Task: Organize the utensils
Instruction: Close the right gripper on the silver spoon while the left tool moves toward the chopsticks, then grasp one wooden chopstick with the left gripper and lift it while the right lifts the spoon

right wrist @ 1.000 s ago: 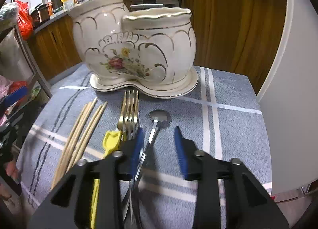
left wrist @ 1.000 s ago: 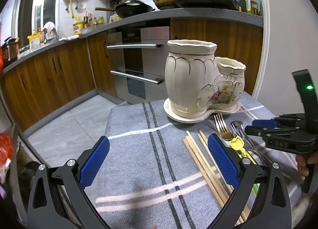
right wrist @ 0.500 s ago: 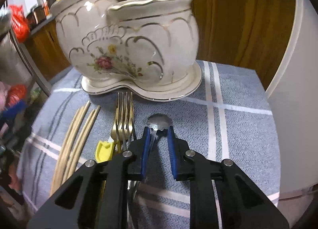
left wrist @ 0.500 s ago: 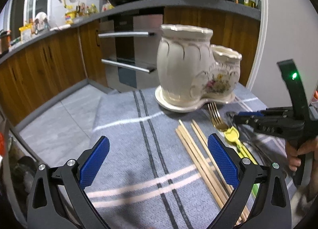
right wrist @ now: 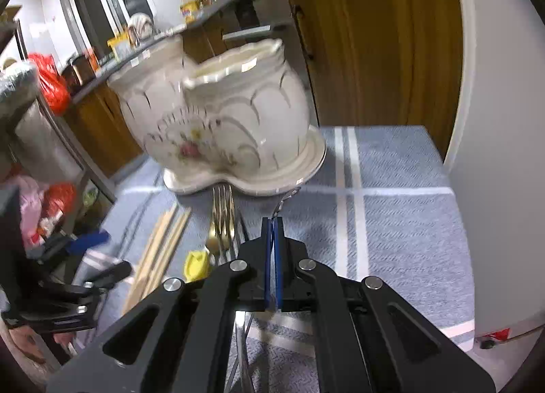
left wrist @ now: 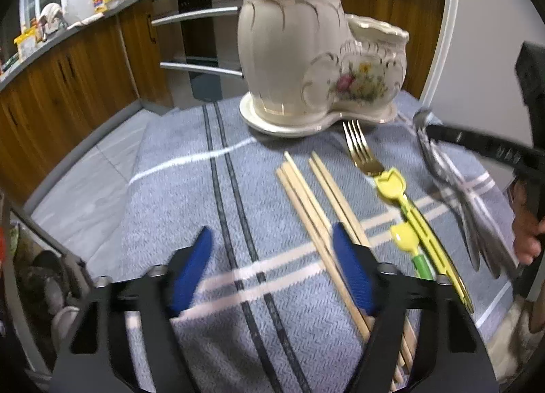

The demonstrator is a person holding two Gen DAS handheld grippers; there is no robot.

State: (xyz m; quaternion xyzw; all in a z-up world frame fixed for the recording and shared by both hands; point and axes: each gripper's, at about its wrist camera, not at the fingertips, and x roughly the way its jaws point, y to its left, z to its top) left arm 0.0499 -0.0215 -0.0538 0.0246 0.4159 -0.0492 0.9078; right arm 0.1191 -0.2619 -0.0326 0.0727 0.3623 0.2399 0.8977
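A blue-grey striped cloth [left wrist: 190,188] covers the table, and a cream ceramic utensil holder [left wrist: 306,52] with two joined pots and a painted flower stands on its own saucer near the far edge. In front of it the utensils lie side by side with their tips toward the holder: a bundle of wooden chopsticks [left wrist: 313,195] in the middle of the cloth, just to their right a gold fork [left wrist: 361,151] with a yellow and green handle, and nearer the right edge a group of steel utensils [left wrist: 477,222]. The left gripper [left wrist: 272,267] hangs low over the near part of the cloth with its blue pads [left wrist: 190,267] spread and closing; nothing is between them, though the right-hand pad sits just over the near ends of the chopsticks. The right gripper [right wrist: 271,233] has its fingers pressed together on a steel spoon [right wrist: 284,200], pinching its handle so that the bowl end sticks out ahead, raised off the cloth and close to the holder's saucer. In the left camera's view the spoon's bowl shows near the right end of the saucer, and a hand [left wrist: 528,233] holds the right gripper's body at the cloth's right edge.
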